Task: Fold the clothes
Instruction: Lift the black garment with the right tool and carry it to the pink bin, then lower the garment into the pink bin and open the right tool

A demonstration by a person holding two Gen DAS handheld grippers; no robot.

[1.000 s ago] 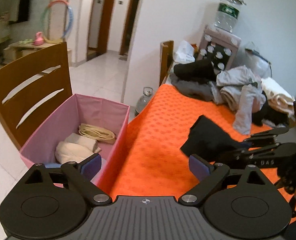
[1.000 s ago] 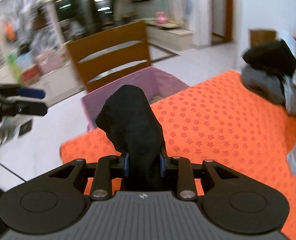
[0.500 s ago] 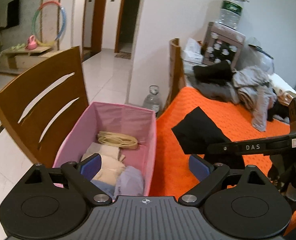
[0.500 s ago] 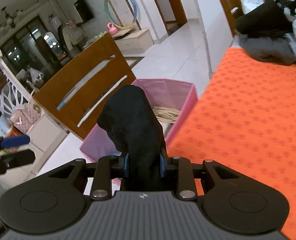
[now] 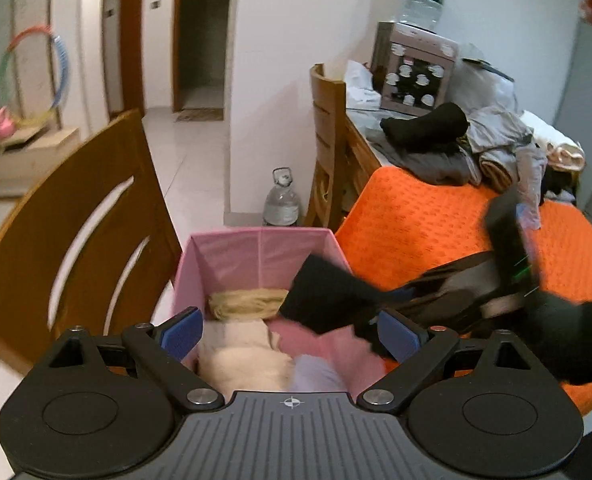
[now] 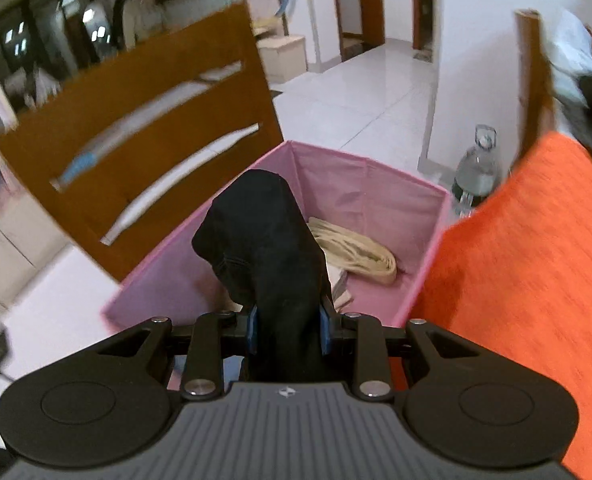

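Note:
My right gripper (image 6: 287, 330) is shut on a folded black garment (image 6: 265, 248) and holds it over the open pink fabric bin (image 6: 360, 178). In the left wrist view the same black garment (image 5: 328, 296) hangs over the bin's (image 5: 261, 254) right side, with the right gripper (image 5: 392, 300) blurred behind it. My left gripper (image 5: 289, 332) is open and empty above the bin's near end. Folded cream clothes (image 5: 243, 356) and a beige folded piece (image 6: 356, 254) lie inside the bin.
An orange paw-print cover (image 5: 436, 224) lies over the table to the right of the bin, with a pile of unfolded clothes (image 5: 468, 144) at its far end. A wooden chair (image 5: 75, 232) stands left of the bin. A water bottle (image 5: 281, 200) stands on the floor behind it.
Both grippers have swung left from the orange table to the pink bin. The right gripper has carried the black garment from above the table to over the bin's opening.

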